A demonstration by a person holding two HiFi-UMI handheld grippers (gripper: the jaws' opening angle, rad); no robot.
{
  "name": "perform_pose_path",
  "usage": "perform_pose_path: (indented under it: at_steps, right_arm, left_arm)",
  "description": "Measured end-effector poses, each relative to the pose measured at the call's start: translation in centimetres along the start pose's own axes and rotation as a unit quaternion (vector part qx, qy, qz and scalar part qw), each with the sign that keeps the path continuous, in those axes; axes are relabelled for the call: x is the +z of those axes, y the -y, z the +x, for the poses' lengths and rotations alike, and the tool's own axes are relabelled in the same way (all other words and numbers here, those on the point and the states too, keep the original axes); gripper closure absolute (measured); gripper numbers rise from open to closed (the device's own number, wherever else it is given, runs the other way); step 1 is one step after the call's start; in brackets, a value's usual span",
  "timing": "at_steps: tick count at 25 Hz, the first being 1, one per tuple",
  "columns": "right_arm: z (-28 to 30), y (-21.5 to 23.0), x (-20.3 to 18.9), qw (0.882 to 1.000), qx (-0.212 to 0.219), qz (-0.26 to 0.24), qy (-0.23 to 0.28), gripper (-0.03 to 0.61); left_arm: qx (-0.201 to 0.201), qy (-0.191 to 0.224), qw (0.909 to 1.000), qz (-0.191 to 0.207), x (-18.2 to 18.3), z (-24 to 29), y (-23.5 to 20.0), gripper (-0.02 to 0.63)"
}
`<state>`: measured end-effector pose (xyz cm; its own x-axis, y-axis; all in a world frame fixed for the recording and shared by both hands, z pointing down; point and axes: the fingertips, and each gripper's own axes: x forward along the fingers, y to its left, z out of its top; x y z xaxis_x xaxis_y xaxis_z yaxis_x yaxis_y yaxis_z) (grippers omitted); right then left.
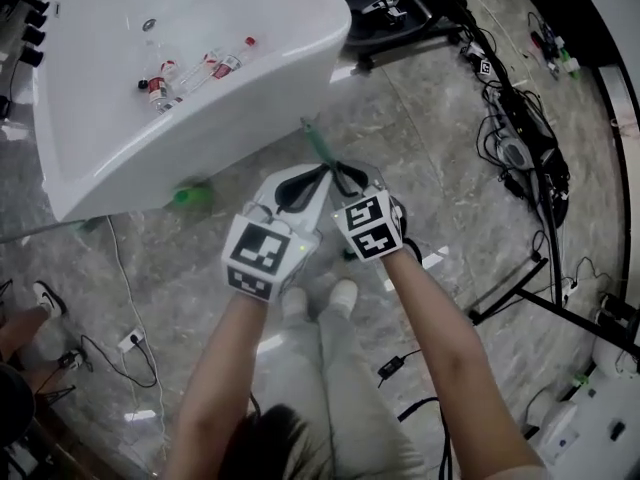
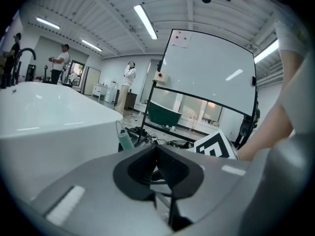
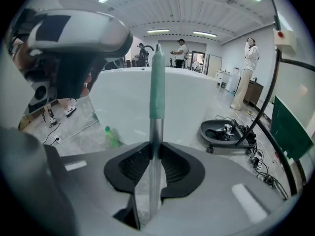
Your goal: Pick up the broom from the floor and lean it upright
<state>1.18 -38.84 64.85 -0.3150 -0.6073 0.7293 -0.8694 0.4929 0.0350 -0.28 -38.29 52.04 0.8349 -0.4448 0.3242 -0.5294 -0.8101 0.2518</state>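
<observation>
The broom shows only as its handle: a metal pole (image 3: pixel 155 151) topped by a green grip (image 3: pixel 157 82), standing upright. My right gripper (image 3: pixel 155 159) is shut on the pole just below the grip. In the head view the green grip (image 1: pixel 314 140) sticks up past both grippers, near the tub's corner. My left gripper (image 1: pixel 318 176) is pressed close beside the right gripper (image 1: pixel 344 176). In the left gripper view its jaws (image 2: pixel 156 154) are shut with nothing seen between them, and the green grip (image 2: pixel 125 138) stands just to their left. The broom's head is hidden.
A white bathtub (image 1: pixel 120 158) holding several bottles (image 1: pixel 190 73) fills the upper left. A green bottle (image 1: pixel 190 196) lies on the floor by its wall. Cables and stand legs (image 1: pixel 520 148) crowd the right. A whiteboard (image 2: pixel 211 73) stands ahead; people stand far off.
</observation>
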Motion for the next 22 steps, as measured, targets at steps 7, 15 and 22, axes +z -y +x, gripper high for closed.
perform_pose_path:
  at_steps: [7, 15, 22]
  right_arm:
    - [2.2, -1.5, 6.0, 1.000, -0.018, -0.007, 0.004, 0.499]
    - [5.2, 0.0, 10.2, 0.999, -0.035, 0.009, -0.010, 0.497]
    - [7.1, 1.1, 11.3, 0.998, -0.049, 0.019, -0.020, 0.497]
  left_arm:
    - [0.046, 0.024, 0.9986, -0.003, 2.4, -2.8, -3.7, 0.615]
    - [0.098, 0.044, 0.9939, -0.023, 3.9, -5.3, -7.8, 0.615]
    - [0.117, 0.048, 0.9915, -0.031, 3.5, -7.2, -9.8, 0.615]
